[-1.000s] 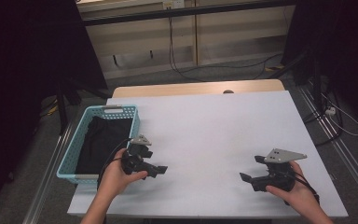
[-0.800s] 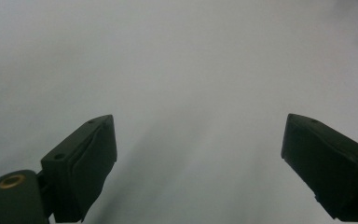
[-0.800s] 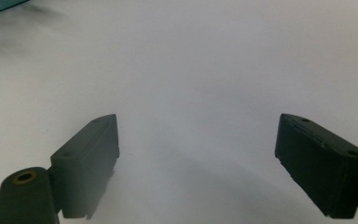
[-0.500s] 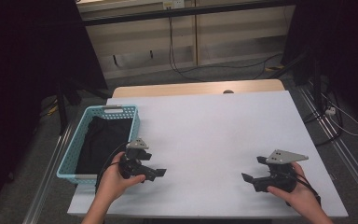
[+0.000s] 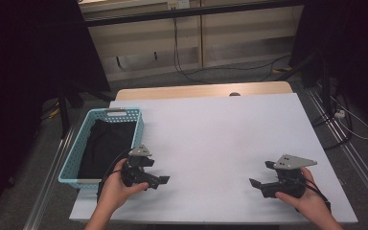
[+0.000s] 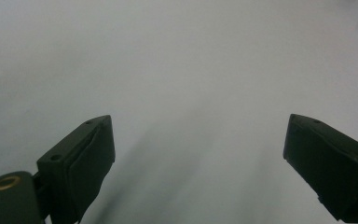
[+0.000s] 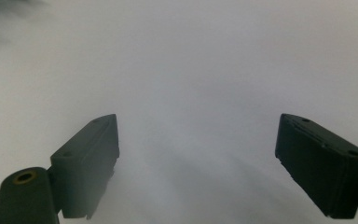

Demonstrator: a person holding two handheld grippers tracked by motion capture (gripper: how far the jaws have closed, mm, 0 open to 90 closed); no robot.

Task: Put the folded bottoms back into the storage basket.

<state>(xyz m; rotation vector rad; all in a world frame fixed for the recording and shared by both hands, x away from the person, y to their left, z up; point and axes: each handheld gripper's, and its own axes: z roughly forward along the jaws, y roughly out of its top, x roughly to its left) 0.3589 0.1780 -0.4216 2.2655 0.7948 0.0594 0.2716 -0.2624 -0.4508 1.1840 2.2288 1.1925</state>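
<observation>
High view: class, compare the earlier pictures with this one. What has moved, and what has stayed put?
The left gripper has drifted slightly toward the table's near edge, away from the blue basket, jaws open and empty. The right gripper stays open in place; the black cloth still lies in the basket.

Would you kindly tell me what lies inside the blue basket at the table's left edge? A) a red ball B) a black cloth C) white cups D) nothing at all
B: the blue basket holds a black cloth, dark and crumpled across its floor.
</observation>
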